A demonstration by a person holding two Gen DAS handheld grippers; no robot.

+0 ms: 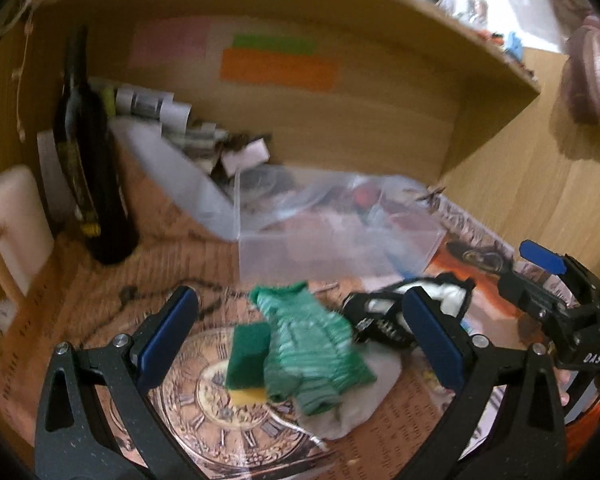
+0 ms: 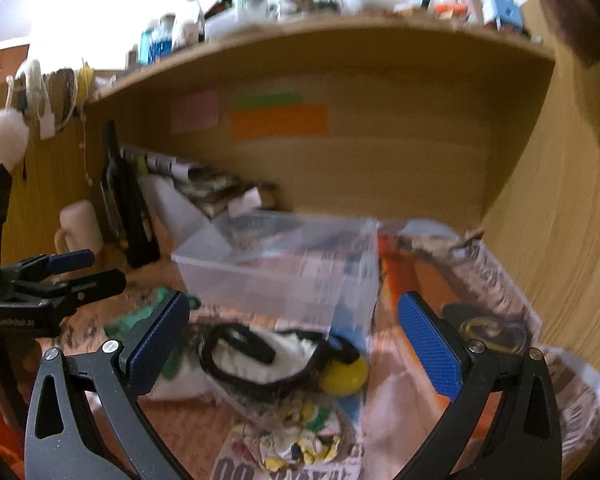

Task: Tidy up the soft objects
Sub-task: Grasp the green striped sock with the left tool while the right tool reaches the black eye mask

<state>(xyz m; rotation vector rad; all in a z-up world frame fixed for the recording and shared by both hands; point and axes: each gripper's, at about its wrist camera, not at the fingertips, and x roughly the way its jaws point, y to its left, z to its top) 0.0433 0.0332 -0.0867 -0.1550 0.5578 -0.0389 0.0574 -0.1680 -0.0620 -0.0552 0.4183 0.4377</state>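
My left gripper (image 1: 300,328) is open and empty above a green knitted cloth (image 1: 312,344), a green and yellow sponge (image 1: 246,356) and a grey cloth (image 1: 364,396). A black and white padded item (image 1: 404,312) lies to the right of them. My right gripper (image 2: 292,344) is open and empty above that same black and white item (image 2: 268,356), next to a yellow ball (image 2: 346,374) and a patterned crumpled cloth (image 2: 300,436). A clear plastic box (image 1: 332,240) stands behind the pile; it also shows in the right wrist view (image 2: 284,268). Each gripper shows in the other's view: right (image 1: 548,276), left (image 2: 72,272).
A dark bottle (image 1: 88,168) and a white mug (image 1: 14,220) stand at the left. Rolled papers (image 1: 156,108) lie against the back panel under a wooden shelf (image 1: 300,8). A wooden wall (image 2: 560,240) closes the right side. Newspaper (image 2: 500,280) covers the desk.
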